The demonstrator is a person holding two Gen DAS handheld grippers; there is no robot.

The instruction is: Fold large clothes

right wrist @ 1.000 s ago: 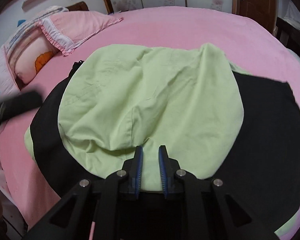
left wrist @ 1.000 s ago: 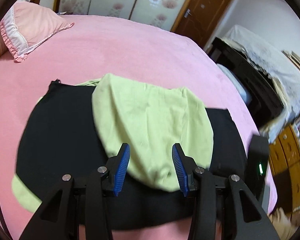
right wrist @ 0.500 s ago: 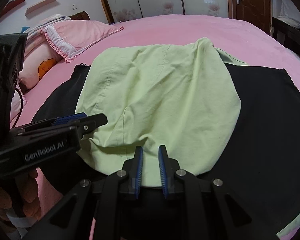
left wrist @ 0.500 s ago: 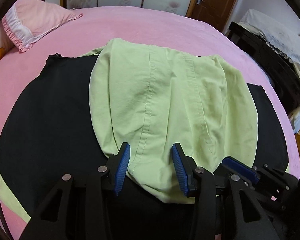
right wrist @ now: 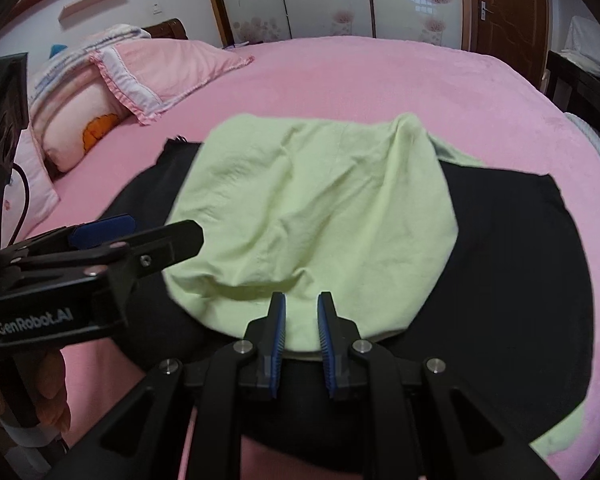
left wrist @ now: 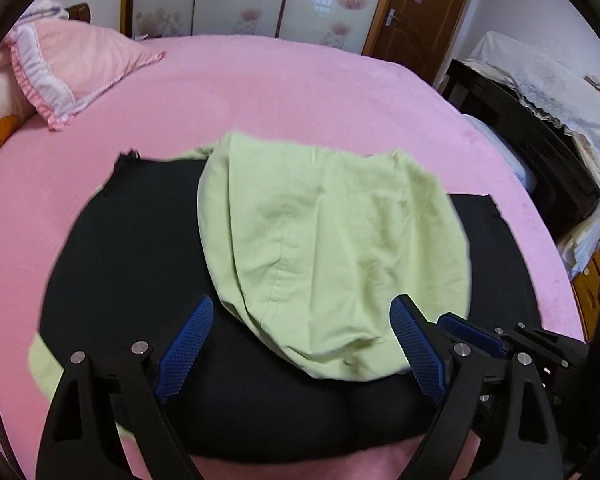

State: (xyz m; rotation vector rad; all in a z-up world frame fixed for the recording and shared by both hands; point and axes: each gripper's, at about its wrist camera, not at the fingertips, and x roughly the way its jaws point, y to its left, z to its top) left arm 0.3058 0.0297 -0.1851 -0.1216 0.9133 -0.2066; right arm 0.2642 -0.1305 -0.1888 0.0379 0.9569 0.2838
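Observation:
A black garment with a light green lining (left wrist: 140, 264) lies spread on the pink bed. A light green part (left wrist: 331, 256) is folded over its middle, also in the right wrist view (right wrist: 311, 216). My left gripper (left wrist: 301, 340) is wide open, its jaws either side of the green fold's near edge, holding nothing. My right gripper (right wrist: 301, 320) has its jaws nearly together over the near green hem (right wrist: 300, 336); whether they pinch cloth is unclear. The left gripper also shows in the right wrist view (right wrist: 112, 248), and the right gripper in the left wrist view (left wrist: 491, 340).
Pink pillows (right wrist: 160, 76) lie at the head of the bed (left wrist: 260, 96). A dark cabinet with a white lace cover (left wrist: 539, 120) stands to the right of the bed. A wooden door (left wrist: 423, 12) and flowered wardrobe panels are behind.
My left gripper's jaws have opened much wider. Both grippers have drawn back a little from the green fold, which now lies farther away and flatter.

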